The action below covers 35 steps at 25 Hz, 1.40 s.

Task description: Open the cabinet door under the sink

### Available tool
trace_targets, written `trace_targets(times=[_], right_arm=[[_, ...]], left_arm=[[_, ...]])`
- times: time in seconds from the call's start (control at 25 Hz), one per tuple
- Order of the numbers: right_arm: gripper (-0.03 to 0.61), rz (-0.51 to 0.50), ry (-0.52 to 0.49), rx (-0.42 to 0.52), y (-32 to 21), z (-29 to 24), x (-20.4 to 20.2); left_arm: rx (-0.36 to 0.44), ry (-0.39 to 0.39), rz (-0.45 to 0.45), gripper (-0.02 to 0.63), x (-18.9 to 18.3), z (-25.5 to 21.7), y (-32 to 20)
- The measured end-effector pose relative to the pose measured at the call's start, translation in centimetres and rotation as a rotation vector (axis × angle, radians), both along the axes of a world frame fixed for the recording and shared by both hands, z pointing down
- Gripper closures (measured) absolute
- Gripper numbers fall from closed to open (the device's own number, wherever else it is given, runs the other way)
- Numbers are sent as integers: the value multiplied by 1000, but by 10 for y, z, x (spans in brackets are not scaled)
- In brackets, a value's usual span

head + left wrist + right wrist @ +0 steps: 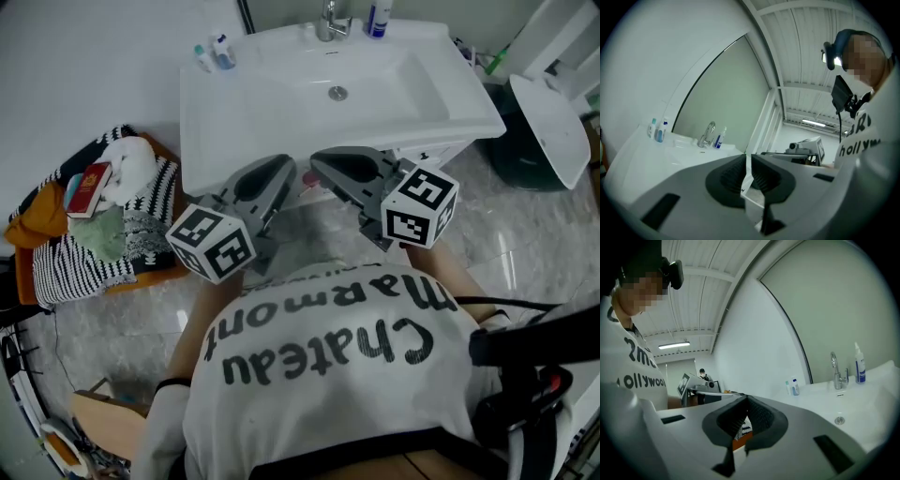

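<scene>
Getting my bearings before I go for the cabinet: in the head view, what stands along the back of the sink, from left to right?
small teal-topped bottle → small blue bottle → faucet → blue-and-white bottle

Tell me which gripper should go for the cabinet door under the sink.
Right, narrowly. The right gripper sits nearest the only visible strip of cabinet below the sink; the left gripper is farther. Both are shut and empty; no handle shows.
</scene>
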State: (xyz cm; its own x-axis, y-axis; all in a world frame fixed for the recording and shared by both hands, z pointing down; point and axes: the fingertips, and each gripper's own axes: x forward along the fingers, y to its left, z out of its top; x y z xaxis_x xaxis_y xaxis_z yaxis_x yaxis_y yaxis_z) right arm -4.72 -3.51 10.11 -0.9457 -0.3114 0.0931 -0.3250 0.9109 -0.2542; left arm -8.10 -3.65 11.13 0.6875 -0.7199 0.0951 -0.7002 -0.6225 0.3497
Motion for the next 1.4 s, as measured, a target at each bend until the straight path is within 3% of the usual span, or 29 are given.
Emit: trace_targets(times=[0.32, 1.4], right_arm=[[568, 14, -35, -40, 2, -4, 10], [568, 0, 19, -23, -6, 15, -2]], left_arm=[[15, -21, 11, 578, 7, -2, 7], [23, -31, 16, 578, 2, 5, 1]])
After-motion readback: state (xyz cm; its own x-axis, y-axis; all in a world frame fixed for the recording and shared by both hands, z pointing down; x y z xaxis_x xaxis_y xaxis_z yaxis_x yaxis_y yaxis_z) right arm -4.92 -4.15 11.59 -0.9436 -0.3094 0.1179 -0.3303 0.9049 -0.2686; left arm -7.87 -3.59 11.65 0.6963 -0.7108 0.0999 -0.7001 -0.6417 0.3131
